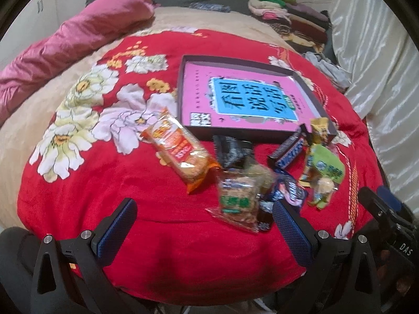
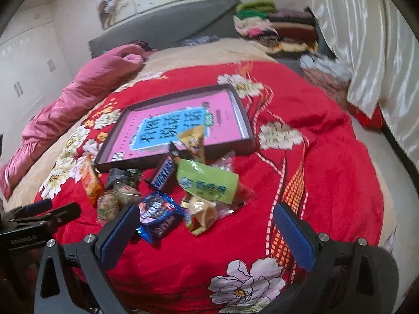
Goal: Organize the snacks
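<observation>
Through the left wrist view, my left hand-held gripper [image 1: 204,225] hangs wide open over the red floral blanket [image 1: 131,183] on the bed, gripping nothing; its right finger overlaps the Oreo pack [image 1: 286,192] in view, though I cannot tell if they touch. The snacks lie heaped just before the shallow box [image 1: 311,96]: an orange cracker pack [image 1: 180,151], a Snickers bar [image 1: 288,151], a green pouch [image 1: 327,164]. Through the right wrist view, my right hand-held gripper [image 2: 207,229] is equally spread and empty, with the Oreo pack [image 2: 158,214] beside its left finger.
</observation>
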Motion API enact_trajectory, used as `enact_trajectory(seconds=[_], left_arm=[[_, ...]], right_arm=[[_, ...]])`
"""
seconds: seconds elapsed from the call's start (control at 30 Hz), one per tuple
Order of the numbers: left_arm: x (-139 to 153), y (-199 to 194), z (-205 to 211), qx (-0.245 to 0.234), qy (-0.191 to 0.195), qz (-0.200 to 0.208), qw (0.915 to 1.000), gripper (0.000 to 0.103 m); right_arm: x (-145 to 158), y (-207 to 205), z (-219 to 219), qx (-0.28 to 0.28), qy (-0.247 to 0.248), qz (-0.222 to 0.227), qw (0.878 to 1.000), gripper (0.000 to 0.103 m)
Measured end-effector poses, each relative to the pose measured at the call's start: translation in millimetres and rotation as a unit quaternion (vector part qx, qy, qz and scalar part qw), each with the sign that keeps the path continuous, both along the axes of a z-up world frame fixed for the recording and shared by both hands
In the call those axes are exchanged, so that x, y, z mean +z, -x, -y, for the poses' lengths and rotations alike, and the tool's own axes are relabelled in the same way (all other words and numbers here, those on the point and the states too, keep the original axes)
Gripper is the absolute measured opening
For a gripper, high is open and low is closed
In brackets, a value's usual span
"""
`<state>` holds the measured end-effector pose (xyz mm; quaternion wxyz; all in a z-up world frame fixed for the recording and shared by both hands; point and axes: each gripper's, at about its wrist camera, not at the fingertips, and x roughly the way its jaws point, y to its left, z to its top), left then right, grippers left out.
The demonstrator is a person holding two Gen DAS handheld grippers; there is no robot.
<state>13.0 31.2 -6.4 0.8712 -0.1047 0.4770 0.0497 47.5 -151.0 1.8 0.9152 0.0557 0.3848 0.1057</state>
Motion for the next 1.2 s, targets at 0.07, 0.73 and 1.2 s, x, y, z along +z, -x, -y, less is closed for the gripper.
enact_trajectory(seconds=[0.07,0.73,1.2], left_arm=[[-5,-4,-12,0.013,0.023,-0.008,0.9996,0.103],[-31,-53,-49,0.078,0.082,-0.027,0.9933,0.103],[-43,-69,-56,0.098,0.120,-0.038,0.9872,0.082]], right_arm=[[-7,-7,1,-0.005,-0.004,-0.013,1.000,0.103],[-51,-36,-2,-0.007,-0.032,-0.136,0.990,0.081],[-59,-53,-20,0.011,-0.042,-0.132,0.990,0.046]])
